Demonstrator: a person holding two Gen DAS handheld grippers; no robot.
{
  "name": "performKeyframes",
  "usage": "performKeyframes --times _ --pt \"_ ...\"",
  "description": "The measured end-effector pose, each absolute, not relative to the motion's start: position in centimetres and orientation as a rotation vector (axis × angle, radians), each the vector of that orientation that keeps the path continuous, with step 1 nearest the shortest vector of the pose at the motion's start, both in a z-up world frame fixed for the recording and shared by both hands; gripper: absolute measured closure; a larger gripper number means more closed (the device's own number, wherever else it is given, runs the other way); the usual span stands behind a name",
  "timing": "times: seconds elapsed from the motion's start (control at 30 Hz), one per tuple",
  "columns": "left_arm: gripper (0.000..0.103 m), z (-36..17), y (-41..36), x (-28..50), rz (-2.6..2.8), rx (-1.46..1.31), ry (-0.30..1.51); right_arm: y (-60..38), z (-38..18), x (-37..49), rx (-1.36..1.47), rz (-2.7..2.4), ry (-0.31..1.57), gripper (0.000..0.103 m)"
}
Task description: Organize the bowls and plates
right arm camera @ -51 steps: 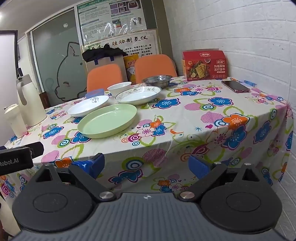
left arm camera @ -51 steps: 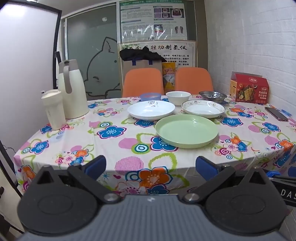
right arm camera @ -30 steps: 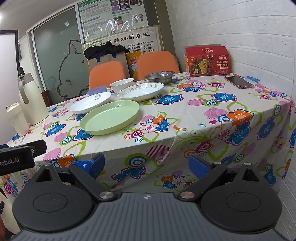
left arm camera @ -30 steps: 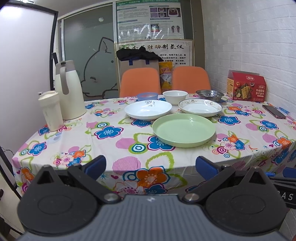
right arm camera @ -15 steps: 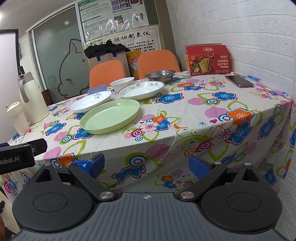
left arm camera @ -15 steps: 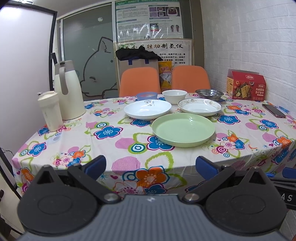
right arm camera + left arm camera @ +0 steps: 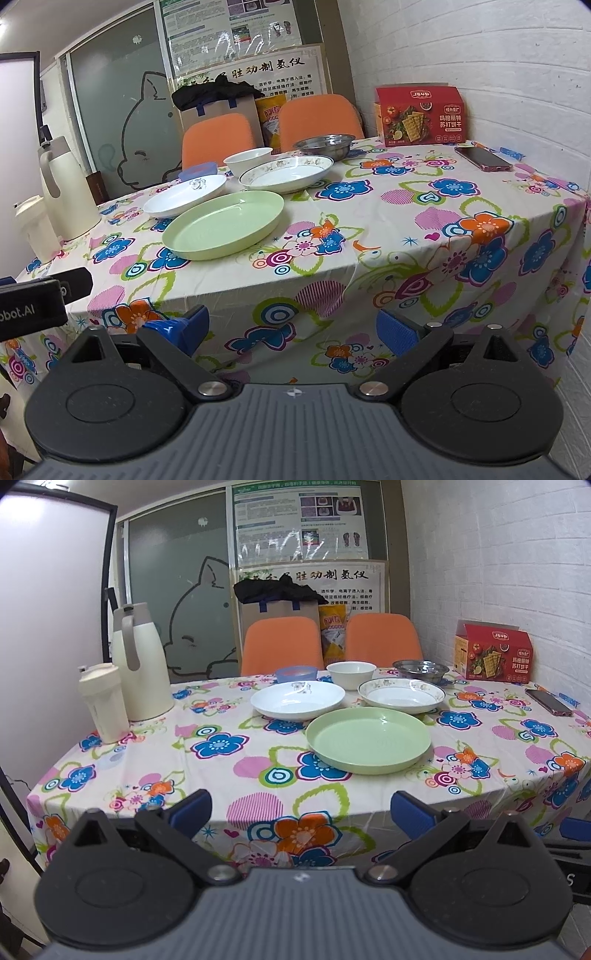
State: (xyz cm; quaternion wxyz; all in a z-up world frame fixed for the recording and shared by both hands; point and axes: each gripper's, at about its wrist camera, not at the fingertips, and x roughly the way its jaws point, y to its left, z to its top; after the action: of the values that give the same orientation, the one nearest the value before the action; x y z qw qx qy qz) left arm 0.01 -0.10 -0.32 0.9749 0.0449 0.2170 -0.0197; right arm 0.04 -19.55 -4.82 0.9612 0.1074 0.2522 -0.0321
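Nothing is sorted yet, as far as these views show: every dish sits alone on the floral tablecloth (image 7: 229, 760), none stacked on another. You hold both tools short of the table's near edge, off the cloth. The left gripper (image 7: 300, 808) has its blue pads spread wide with nothing between them, and the right gripper (image 7: 292, 326) is just as wide apart and empty.

From the left wrist camera, the green plate (image 7: 369, 740) lies closest, at about 12 o'clock and a little to the right. Behind it, the white plate (image 7: 297, 700) sits at 11 o'clock and the floral-rimmed plate (image 7: 401, 695) at 1 o'clock; the rims look very near each other, though I cannot tell whether they touch. Further back stand three bowls: a blue bowl (image 7: 296, 673), a white bowl (image 7: 351, 670) and a steel bowl (image 7: 420, 667), running left to right along the far side (the steel one is nearest the red cracker box (image 7: 493, 653)).

All the work remains, I judge: three plates to nest and three bowls to gather. The green plate, the widest by its look, would probably serve best as the bottom of the stack. Mind the phone (image 7: 483, 158) at 2 o'clock of the right view, and the cream thermos (image 7: 138, 662) and tumbler (image 7: 103, 703) at 10 o'clock of the left view.
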Motion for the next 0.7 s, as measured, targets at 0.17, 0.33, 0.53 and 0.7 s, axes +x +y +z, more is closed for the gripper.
performKeyframes --times 0.17,0.33,0.53,0.7 --pt "0.0 -0.47 -0.03 0.04 -0.04 0.093 0.446 -19.38 -4.86 0.09 0.212 -0.063 0.516 0.018" --pt "0.0 -0.57 -0.03 0.03 -0.043 0.095 0.453 -19.27 -4.95 0.13 0.211 -0.058 0.522 0.018" --pt "0.0 -0.82 -0.24 0.41 -0.05 0.095 0.47 -19.19 -5.11 0.2 0.211 -0.057 0.528 0.018" --pt "0.0 -1.14 -0.51 0.86 -0.052 0.098 0.484 -19.25 -5.32 0.32 0.208 -0.058 0.533 0.018"
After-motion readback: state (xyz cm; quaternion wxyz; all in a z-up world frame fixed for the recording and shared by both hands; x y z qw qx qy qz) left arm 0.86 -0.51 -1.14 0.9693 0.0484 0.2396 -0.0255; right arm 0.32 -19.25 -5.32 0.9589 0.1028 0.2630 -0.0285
